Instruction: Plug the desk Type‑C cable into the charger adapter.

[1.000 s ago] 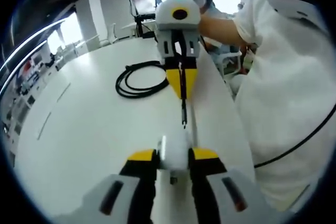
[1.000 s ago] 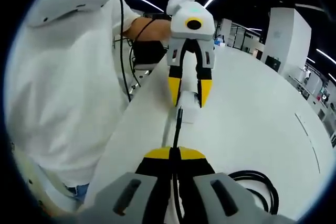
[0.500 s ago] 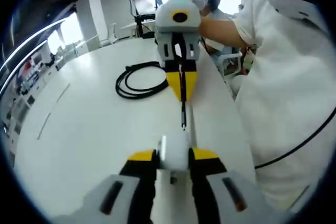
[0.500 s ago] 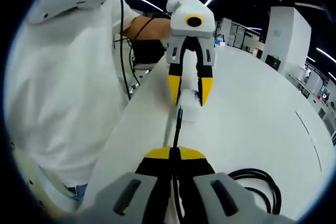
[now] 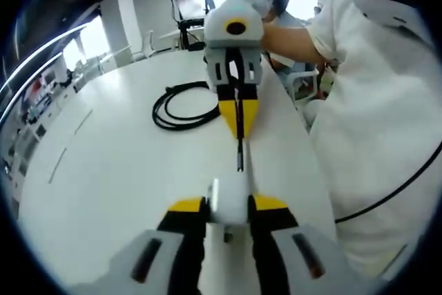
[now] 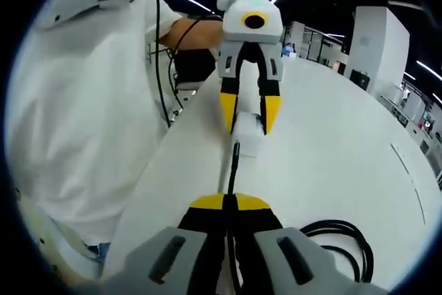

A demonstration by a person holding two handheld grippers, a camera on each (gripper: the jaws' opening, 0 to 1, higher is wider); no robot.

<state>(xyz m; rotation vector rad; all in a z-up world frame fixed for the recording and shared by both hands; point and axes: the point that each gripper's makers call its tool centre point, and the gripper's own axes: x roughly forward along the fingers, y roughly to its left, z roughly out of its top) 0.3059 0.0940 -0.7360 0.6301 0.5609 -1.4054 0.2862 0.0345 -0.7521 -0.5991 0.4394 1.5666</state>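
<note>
A broad white tabletop [image 5: 117, 170] is spreading across the middle and left of the left gripper view, and in the right gripper view it is running up the middle and off to the right. A person in a white shirt [image 5: 373, 115] is filling the right side of the left gripper view and the left side of the right gripper view, with a bare forearm reaching in behind each set of tongs. The left tongs [image 5: 228, 206] are rising from the bottom centre of their own view, clenched on the white charger adapter [image 5: 229, 202], which is sitting between the yellow tips just below the frame's middle; seen from the other side, the left tongs [image 6: 246, 114] are hanging in the upper centre of the right gripper view with the charger adapter [image 6: 248, 129] pinched at their tips. The right tongs [image 6: 231, 203] are closing on the black Type-C cable [image 6: 233, 170] at the bottom centre of their view, and the right tongs [image 5: 239, 110] are pointing down from the upper centre of the left gripper view. The rest of the cable is lying as a loose coil [image 5: 181, 105] on the tabletop, upper left of centre. The plug [image 5: 240, 162] at the cable's end is pointing straight at the adapter and standing just beside its face, but whether it is touching is too fine to tell. So both parts are being held and lined up; as I judge it, the actual insertion is what is left.
</note>
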